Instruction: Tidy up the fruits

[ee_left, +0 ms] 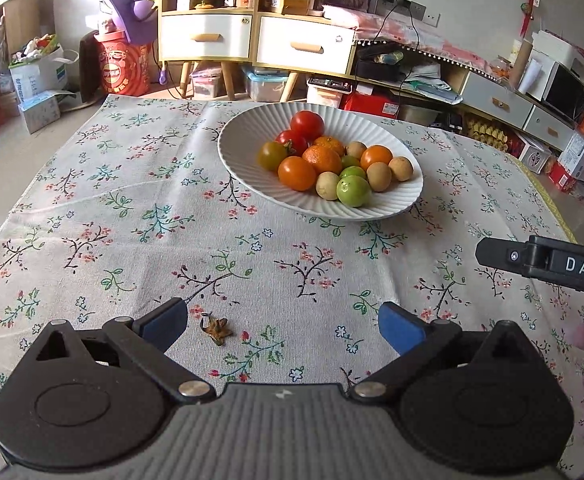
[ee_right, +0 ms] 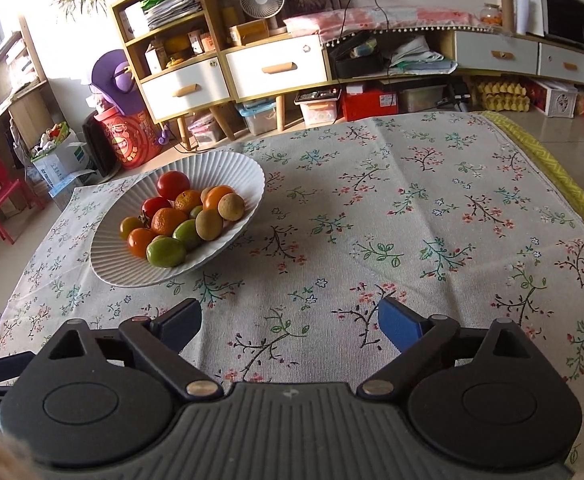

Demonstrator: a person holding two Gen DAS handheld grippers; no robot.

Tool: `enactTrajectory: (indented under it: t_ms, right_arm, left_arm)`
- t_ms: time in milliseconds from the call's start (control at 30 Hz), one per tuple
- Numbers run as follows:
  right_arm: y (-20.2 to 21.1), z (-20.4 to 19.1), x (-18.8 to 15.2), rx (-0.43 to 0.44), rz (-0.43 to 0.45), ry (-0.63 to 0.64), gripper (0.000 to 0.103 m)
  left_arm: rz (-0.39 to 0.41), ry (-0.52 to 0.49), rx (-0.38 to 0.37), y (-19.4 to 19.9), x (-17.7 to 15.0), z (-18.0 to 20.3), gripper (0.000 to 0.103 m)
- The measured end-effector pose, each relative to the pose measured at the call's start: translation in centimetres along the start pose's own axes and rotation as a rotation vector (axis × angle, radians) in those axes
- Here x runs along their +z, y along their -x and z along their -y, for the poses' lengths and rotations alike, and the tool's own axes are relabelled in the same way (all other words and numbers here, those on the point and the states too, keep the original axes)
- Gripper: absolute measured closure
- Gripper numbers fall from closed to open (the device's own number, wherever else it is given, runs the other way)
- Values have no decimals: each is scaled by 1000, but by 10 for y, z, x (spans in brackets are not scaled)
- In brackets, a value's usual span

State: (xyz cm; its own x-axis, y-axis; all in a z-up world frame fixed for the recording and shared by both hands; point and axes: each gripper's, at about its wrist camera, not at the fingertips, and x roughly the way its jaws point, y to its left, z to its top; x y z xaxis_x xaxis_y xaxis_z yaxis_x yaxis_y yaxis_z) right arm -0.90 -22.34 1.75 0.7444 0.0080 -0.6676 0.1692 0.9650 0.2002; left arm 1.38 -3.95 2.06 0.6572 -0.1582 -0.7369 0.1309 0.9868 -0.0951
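White ribbed bowl point(ee_left: 392, 200) holding fruits point(ee_left: 324, 160), sitting ahead-right of left gripper point(ee_left: 283, 320); jaws gaping wide, empty. Right view: bowl point(ee_right: 131, 272) lying ahead-left of right gripper point(ee_right: 289, 322), gaping wide, empty, seeming nearer.

1. A white bowl point(ee_left: 396, 196) with ridges sits on the flowery cloth.
2. The fruits are piled in its middle, all touching: red tomatoes point(ee_left: 307, 125) at the back, oranges point(ee_left: 322, 159) in the middle, green fruits point(ee_left: 353, 191) and small tan ones point(ee_left: 400, 168) in front.
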Motion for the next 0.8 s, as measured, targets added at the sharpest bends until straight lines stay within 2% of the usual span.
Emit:
enactTrajectory:
  t_ms: [133,367,800]
  right_arm:
    - [6,-10,-6,-22,6,49,4]
    - [8,-21,-11,-39,-2,97,1]
    - [4,-36,-15,-69,-4,173,1]
  left_arm:
    - [12,-23,45,7,-2,1,7]
    - [18,23,60,10,0,-8,7]
    - [19,64,102,11,6,-18,7]
